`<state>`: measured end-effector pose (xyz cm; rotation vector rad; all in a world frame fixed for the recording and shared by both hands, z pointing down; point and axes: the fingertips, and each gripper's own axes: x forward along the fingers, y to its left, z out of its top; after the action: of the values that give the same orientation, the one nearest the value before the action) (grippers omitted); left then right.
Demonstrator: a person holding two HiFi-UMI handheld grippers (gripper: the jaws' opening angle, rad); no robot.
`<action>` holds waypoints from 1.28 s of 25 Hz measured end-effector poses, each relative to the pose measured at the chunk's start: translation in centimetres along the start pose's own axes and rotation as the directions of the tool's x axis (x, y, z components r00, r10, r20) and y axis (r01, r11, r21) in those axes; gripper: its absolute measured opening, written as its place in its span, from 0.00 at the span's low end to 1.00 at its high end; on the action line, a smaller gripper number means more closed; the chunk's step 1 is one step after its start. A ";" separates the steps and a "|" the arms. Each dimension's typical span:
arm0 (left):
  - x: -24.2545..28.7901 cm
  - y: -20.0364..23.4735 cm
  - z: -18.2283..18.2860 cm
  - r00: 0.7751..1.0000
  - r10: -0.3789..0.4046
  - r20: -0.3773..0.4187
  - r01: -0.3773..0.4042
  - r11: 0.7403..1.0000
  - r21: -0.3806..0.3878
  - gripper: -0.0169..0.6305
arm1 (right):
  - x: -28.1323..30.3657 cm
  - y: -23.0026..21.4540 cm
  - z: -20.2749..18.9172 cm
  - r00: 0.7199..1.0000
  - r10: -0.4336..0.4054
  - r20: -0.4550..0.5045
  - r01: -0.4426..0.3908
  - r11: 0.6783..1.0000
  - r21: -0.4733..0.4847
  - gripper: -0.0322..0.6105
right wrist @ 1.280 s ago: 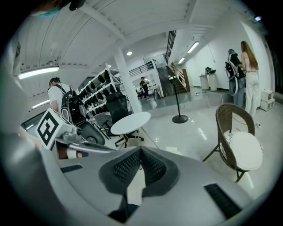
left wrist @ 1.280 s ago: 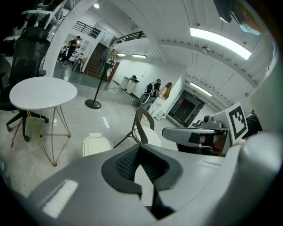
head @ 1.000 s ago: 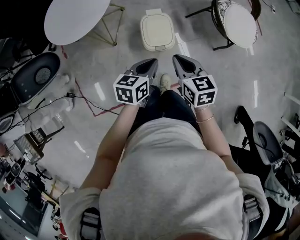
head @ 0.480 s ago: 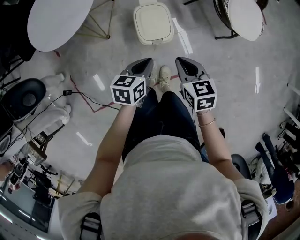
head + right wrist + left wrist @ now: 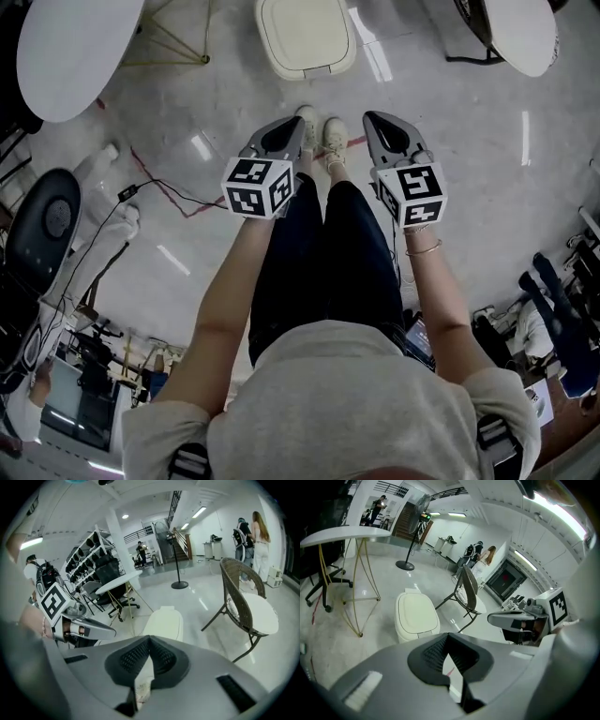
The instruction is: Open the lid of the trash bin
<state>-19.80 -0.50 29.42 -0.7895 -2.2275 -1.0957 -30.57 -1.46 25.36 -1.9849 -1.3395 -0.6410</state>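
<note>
At the top centre of the head view, between the white round table [image 5: 66, 47] in the upper left and a chair seat [image 5: 520, 33] in the upper right, we see the cream trash bin [image 5: 305, 36], lid down. It looks to us like light, stiff, smooth plastic, so we would lift it at its near lip [image 5: 319, 67]. Below it, the left gripper [image 5: 296, 125] and right gripper [image 5: 376, 121] are both closed and empty.

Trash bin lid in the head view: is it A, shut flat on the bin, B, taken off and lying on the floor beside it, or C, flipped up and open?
A: the lid lies flat and shut on the cream trash bin, with no gap showing in the head view or the left gripper view.
</note>
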 end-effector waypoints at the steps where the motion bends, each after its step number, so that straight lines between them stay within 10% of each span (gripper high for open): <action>1: 0.8 0.7 -0.3 1.000 0.000 0.002 0.000 1.000 -0.012 0.04 | 0.8 -0.5 -0.5 1.000 -0.005 -0.002 0.005 1.000 0.013 0.06; 32: 17.1 9.2 -3.6 0.989 0.130 -0.069 -0.131 0.991 -0.006 0.04 | 13.0 -3.4 -9.5 0.990 0.027 -0.138 -0.025 1.000 0.019 0.06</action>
<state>-24.48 5.76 47.59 -0.8755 -2.0839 -1.0565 -29.47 0.44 41.71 -1.9041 -1.2300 -0.7383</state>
